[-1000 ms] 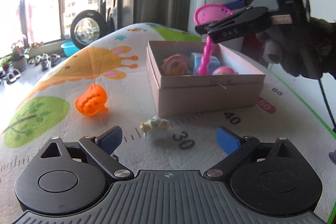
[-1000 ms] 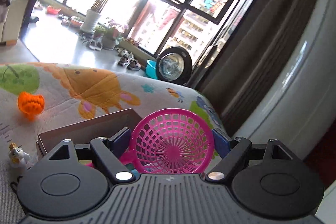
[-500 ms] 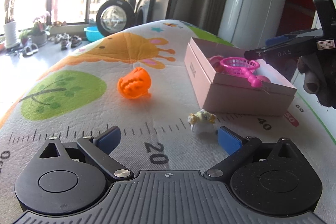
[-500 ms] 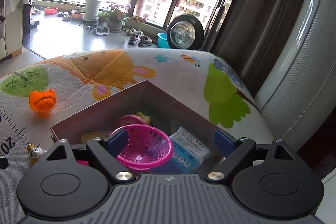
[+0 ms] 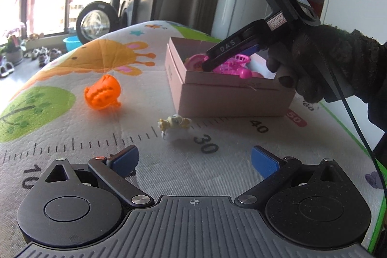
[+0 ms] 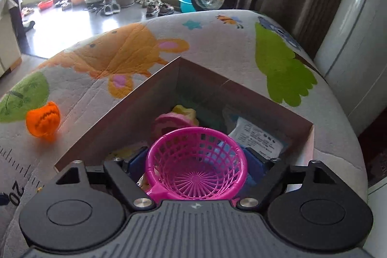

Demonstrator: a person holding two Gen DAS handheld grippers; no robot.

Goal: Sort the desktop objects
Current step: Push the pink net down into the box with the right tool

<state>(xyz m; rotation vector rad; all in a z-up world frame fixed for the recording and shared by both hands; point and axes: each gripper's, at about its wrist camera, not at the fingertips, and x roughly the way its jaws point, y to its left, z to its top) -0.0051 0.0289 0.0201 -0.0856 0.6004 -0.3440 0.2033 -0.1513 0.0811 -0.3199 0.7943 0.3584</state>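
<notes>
We are at the drop-off step: the right gripper (image 6: 197, 161) reaches down into the cardboard box (image 5: 232, 98), with the pink basket (image 6: 196, 161) between its blue pads. Its jaws are closing at this moment, but whether the pads press on the basket we cannot tell. In the right wrist view the basket sits low and central, over the other toys and a white packet (image 6: 258, 139) already in the box.

We judge that the next move calls for freeing the basket and lifting straight up, since the box walls rise close on both sides of the fingers.

The left gripper (image 5: 194, 160) hovers over the printed mat (image 5: 72, 137), jaws wide and empty. The small white toy (image 5: 175, 128) lies just ahead of it, mid-frame, near the box's front wall. The orange toy (image 5: 104, 94) sits at centre left with bare mat all round, an easier approach.
</notes>
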